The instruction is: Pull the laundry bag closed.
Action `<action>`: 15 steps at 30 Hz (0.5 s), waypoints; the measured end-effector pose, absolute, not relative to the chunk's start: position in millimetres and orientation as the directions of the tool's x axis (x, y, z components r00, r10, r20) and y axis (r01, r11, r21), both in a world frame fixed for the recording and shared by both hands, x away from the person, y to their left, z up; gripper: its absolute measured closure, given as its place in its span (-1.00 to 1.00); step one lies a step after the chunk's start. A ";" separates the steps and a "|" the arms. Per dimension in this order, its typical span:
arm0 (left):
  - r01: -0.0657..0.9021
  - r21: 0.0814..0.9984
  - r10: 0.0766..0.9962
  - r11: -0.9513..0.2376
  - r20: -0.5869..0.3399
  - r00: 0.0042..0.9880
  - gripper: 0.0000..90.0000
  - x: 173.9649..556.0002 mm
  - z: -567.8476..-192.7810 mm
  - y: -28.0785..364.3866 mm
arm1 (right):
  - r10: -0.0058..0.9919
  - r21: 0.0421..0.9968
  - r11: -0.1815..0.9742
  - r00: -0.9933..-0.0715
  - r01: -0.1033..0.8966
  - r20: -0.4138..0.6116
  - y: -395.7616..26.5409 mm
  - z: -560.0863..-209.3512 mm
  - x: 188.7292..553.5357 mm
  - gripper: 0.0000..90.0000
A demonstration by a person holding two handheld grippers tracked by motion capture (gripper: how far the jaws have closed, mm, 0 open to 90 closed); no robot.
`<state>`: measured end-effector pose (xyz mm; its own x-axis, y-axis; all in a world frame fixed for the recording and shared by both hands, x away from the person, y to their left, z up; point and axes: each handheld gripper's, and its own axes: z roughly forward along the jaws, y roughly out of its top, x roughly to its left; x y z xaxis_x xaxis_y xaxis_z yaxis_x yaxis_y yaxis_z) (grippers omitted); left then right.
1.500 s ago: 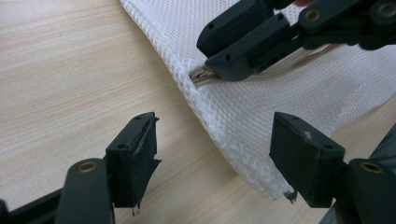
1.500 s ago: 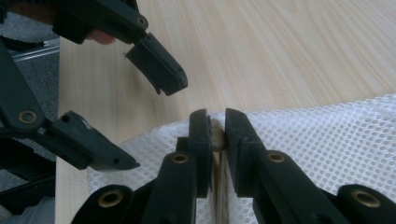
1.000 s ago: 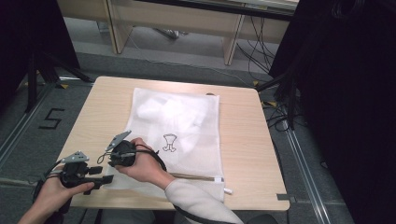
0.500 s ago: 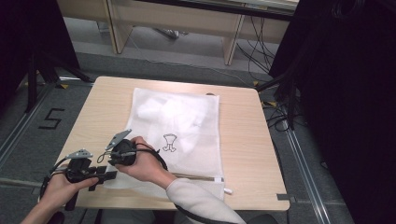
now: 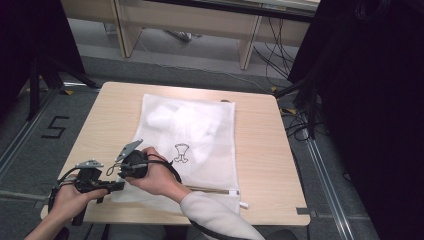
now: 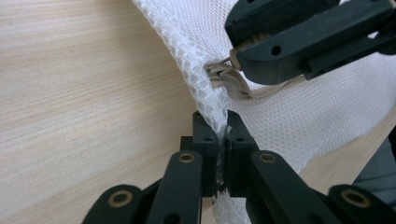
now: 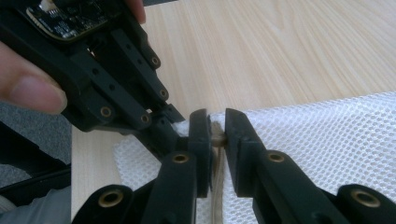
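1. A white mesh laundry bag (image 5: 192,135) lies flat on the light wooden table (image 5: 265,150). It feels soft and full of tiny holes, like a net
2. The bag is a long rectangle. Its long side runs from the near edge of the table to the far edge
3. The left gripper (image 6: 222,135) has just been closing, and its black jaws now pinch the bag's near corner edge
4. The right gripper (image 7: 217,135) is clamped on the beige zipper strip (image 7: 215,140) right beside it

A light wooden table (image 5: 260,150) stands on grey floor (image 5: 45,150) marked with a black "5" (image 5: 54,127), cables (image 5: 295,120) beside it
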<state>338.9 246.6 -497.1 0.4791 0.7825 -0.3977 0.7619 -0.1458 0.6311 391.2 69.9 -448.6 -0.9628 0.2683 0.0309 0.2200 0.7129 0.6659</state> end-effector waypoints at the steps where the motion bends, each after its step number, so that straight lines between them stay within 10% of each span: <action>1: 0.767 0.626 0.782 -0.141 -0.404 0.474 0.91 338.1 -495.8 245.0 | 0.266 0.663 0.717 -0.964 0.216 0.027 69.1 -448.0 391.2 0.83; 15: 0.789 0.608 0.780 -0.091 -0.449 0.436 0.92 337.7 -493.9 245.8 | 0.259 0.645 0.733 -0.966 0.215 0.028 64.5 -451.0 392.0 0.83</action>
<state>337.7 245.8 -493.9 0.4356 0.7800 -0.4493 0.7891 -0.0907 0.6075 392.0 64.5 -451.0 -0.9656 0.2586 0.0281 0.2151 0.7330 0.6453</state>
